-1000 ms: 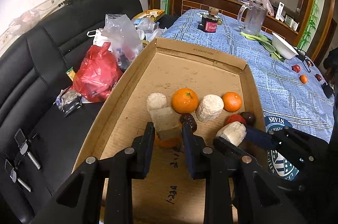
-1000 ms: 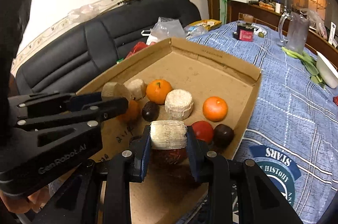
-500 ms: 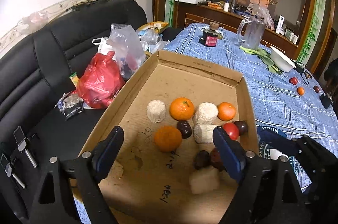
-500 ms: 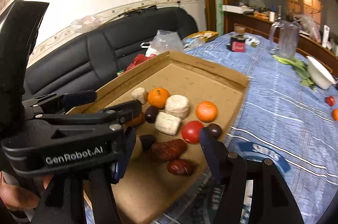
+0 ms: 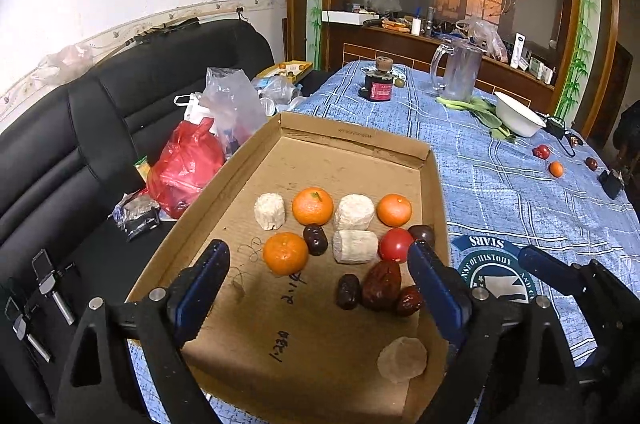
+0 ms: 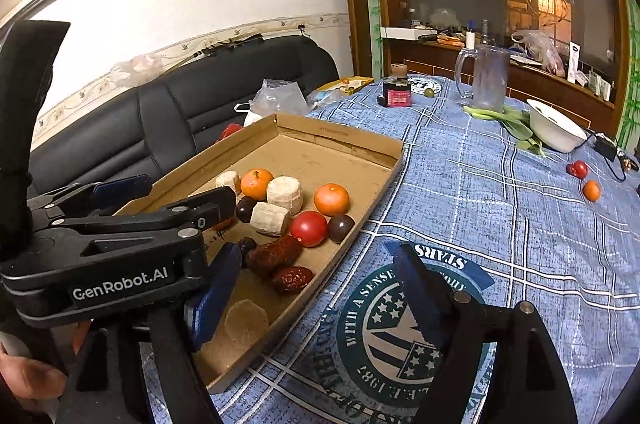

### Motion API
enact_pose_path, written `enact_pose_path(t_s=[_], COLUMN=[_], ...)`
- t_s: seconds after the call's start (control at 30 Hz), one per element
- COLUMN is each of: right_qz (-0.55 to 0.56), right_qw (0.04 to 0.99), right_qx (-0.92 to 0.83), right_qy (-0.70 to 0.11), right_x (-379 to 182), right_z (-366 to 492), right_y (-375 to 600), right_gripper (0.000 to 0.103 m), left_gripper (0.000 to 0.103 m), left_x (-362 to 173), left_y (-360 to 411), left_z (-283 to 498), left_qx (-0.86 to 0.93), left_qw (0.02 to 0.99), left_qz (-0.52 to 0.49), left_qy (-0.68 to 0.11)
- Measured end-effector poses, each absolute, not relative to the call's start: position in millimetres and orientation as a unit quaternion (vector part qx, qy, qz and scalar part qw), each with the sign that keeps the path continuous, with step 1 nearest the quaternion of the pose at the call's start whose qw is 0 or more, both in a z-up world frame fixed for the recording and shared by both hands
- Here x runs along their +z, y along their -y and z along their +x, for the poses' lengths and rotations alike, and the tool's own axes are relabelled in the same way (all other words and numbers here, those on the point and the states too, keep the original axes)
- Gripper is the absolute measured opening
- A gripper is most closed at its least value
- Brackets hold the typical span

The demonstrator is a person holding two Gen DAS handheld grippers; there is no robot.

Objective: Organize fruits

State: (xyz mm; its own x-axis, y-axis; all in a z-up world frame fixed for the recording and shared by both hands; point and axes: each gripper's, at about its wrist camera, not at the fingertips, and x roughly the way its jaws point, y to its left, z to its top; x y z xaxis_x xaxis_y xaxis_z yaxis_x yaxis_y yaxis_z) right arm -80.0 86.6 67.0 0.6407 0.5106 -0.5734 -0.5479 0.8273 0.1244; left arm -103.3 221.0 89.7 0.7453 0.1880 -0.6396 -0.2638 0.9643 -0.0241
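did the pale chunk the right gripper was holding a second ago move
Yes. The pale chunk left the right gripper, whose jaws have just been opening and are empty, and now lies in the cardboard tray, beside the red tomato.

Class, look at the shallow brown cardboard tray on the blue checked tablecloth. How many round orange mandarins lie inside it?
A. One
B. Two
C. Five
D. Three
D: inside the shallow brown cardboard tray the left wrist view shows three round orange mandarins, one and another in the far row and a third nearer; a further small orange fruit lies outside, on the blue checked tablecloth.
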Motion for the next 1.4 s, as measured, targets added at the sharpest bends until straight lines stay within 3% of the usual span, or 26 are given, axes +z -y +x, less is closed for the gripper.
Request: enact_pose_path(t_s=[1.4], right_qz=[-0.027], right_qw=[0.899], right_qx=[0.298], right_qy=[-0.32], right_x=[62.1], right_z=[-77.7], right_y=[-86.2], right_gripper=[0.083], left_gripper=[0.09], left_x=[91.3], left_y=[-219.0], left_z=[-103.6], left_qx=[0.129], left_qw=[0.932], left_qz=[-0.048], left_qy=[-0.336])
